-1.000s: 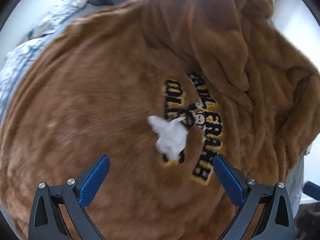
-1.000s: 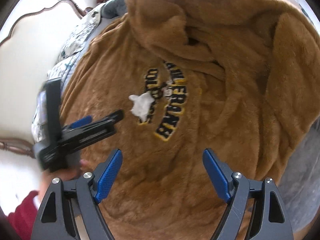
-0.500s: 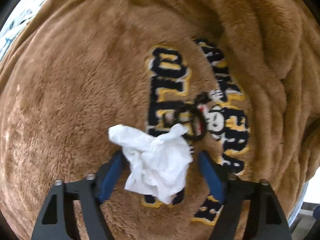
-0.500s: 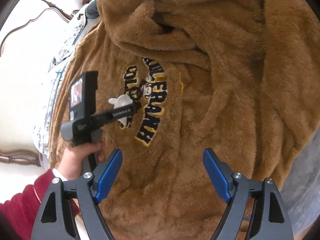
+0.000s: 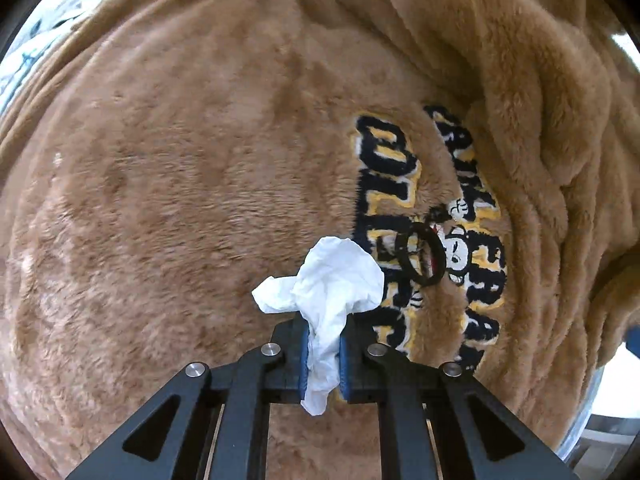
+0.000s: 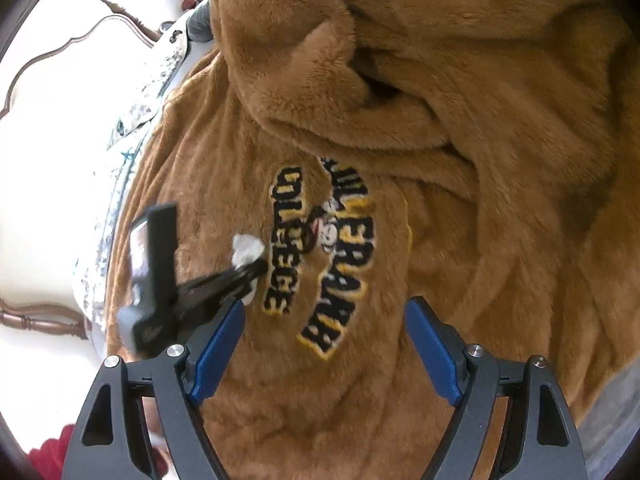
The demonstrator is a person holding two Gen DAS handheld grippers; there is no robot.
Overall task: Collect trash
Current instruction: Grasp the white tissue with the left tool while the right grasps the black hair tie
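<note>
A crumpled white tissue (image 5: 336, 280) lies on a brown fleece garment (image 5: 180, 180) beside its black-and-yellow lettering. My left gripper (image 5: 323, 332) points steeply down and its jaws are closing, the blue pads pressing the tissue's lower part between them. In the right wrist view the same tissue (image 6: 247, 247) shows at the tip of the left gripper (image 6: 256, 270). My right gripper (image 6: 324, 320) hangs open above the fleece (image 6: 480, 120), with nothing between its fingers.
A thin black ring (image 5: 420, 258) lies on the lettering just right of the tissue. Patterned white-and-blue bedding (image 6: 120, 140) and a carved wooden bed frame (image 6: 60, 52) border the fleece on the left. A red sleeve (image 6: 52, 452) shows at the bottom left.
My left gripper came down over the tissue and its jaws closed from wide apart onto it. The right gripper moved closer to the fleece, staying open.
</note>
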